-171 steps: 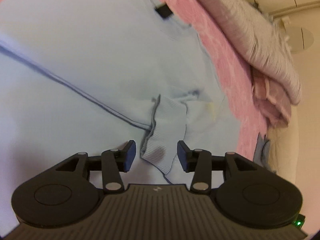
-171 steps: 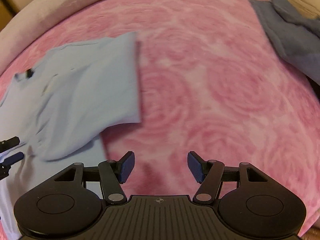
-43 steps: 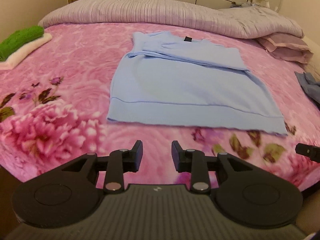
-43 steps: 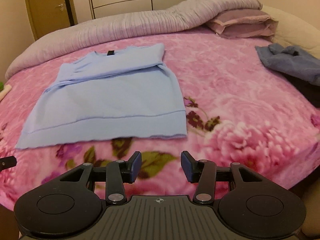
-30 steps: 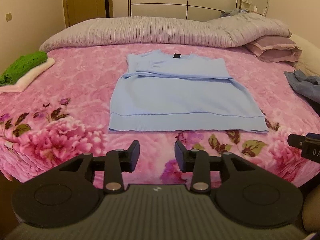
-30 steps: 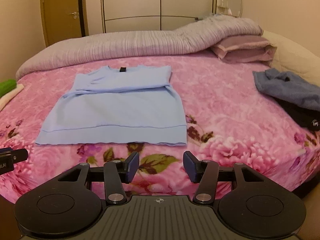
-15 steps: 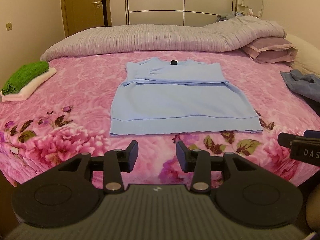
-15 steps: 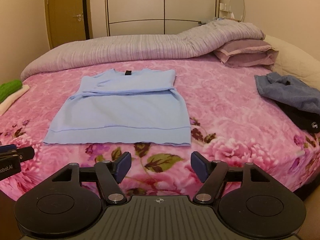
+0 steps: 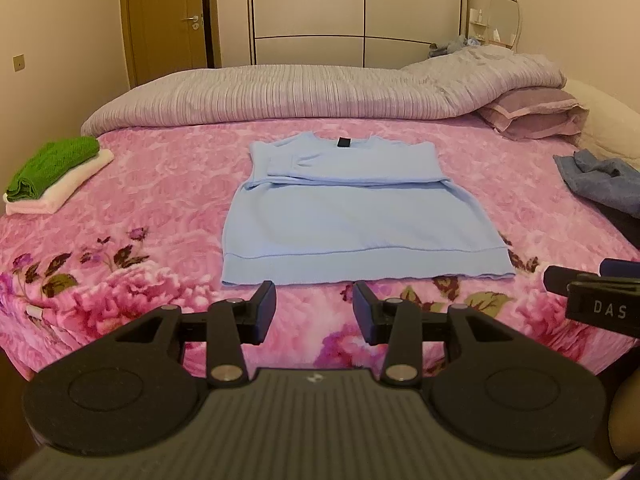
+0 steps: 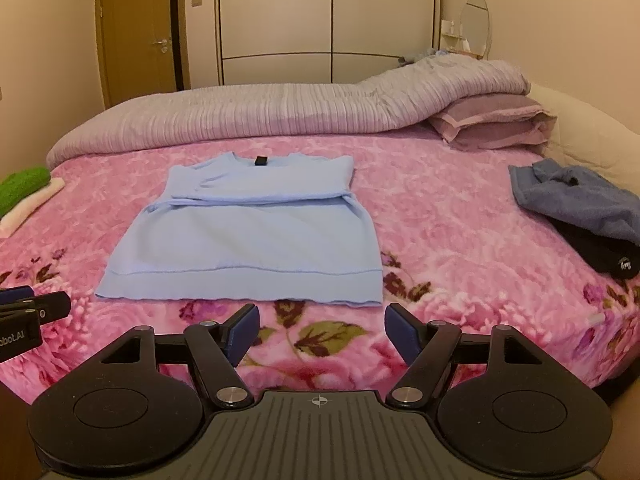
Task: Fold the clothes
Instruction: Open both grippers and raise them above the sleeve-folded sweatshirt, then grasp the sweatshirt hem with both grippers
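A light blue sweater (image 9: pixel 352 220) lies flat on the pink floral bedspread (image 9: pixel 160 200), collar away from me, with both sleeves folded across the chest. Its hem is the nearest edge. My left gripper (image 9: pixel 315 308) hovers open just short of the hem's left half, with nothing between its fingers. In the right wrist view the same sweater (image 10: pixel 248 240) lies ahead and to the left. My right gripper (image 10: pixel 320 332) is open wider, short of the hem's right corner and holding nothing. Each gripper's tip shows at the edge of the other's view.
A green towel on a folded white one (image 9: pixel 52 168) sits at the left of the bed. A crumpled grey-blue garment (image 10: pixel 572 196) lies over a dark item (image 10: pixel 600 256) at the right. The rolled lilac duvet (image 9: pixel 300 92) and pillows (image 9: pixel 532 116) line the far side.
Both grippers have drawn back from the sweater and risen, so more of the bed and room shows. The right jaws have spread wider and the left slightly. The sweater has not moved in the last second.
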`<state>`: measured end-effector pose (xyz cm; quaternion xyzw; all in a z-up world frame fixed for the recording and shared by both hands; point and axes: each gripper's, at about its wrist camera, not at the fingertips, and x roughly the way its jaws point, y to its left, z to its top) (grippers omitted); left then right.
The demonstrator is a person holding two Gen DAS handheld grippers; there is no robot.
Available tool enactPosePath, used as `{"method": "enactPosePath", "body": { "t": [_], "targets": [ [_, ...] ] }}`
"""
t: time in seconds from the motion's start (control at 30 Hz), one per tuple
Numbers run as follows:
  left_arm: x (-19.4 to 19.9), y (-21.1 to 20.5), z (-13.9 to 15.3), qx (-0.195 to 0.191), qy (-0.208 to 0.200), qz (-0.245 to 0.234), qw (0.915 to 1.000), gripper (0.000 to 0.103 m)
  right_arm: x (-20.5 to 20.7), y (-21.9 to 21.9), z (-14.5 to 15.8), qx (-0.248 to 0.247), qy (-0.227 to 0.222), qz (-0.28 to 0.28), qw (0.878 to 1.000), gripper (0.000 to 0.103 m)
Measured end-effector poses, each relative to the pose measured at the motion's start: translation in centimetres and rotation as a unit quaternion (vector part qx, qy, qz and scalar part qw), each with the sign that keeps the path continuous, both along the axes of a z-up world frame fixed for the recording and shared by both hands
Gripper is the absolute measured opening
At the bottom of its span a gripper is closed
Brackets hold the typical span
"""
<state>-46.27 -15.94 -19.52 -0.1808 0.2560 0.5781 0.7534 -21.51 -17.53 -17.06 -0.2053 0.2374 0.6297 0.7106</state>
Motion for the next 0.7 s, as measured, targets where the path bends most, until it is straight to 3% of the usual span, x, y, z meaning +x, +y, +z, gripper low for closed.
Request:
{"method": "enactPosePath", "body": {
  "t": [0.17, 0.33, 0.47, 0.57, 0.7],
  "targets": [
    [-0.8, 0.7, -0.1, -0.006, -0.007, 0.004, 1.0000, 0.038, -0.4, 0.5, 0.1, -0.004, -0.003, 0.004, 1.000, 0.073],
    [-1.3, 2.2, -1.0, -0.017, -0.015, 0.004, 0.9997, 0.045, -0.4, 1.3, -0.1, -0.010, -0.008, -0.001, 1.000, 0.073],
    [-2.4, 3.7, -2.6, -0.030, -0.044, -0.008, 0.9985, 0.045, 0.8, 2.4, -1.5, -0.023, 0.002, -0.007, 1.000, 0.073],
    [-5.0, 5.3, -4.5, -0.047, -0.101, -0.008, 0.9937, 0.045, 3.5, 2.8, -3.2, -0.027, 0.045, -0.026, 0.998, 0.073],
    [-9.0, 8.5, -7.3, -0.084, -0.160, 0.027, 0.9832, 0.044, 9.1, 3.3, -6.1, -0.035, 0.151, -0.065, 0.986, 0.073]
  ]
}}
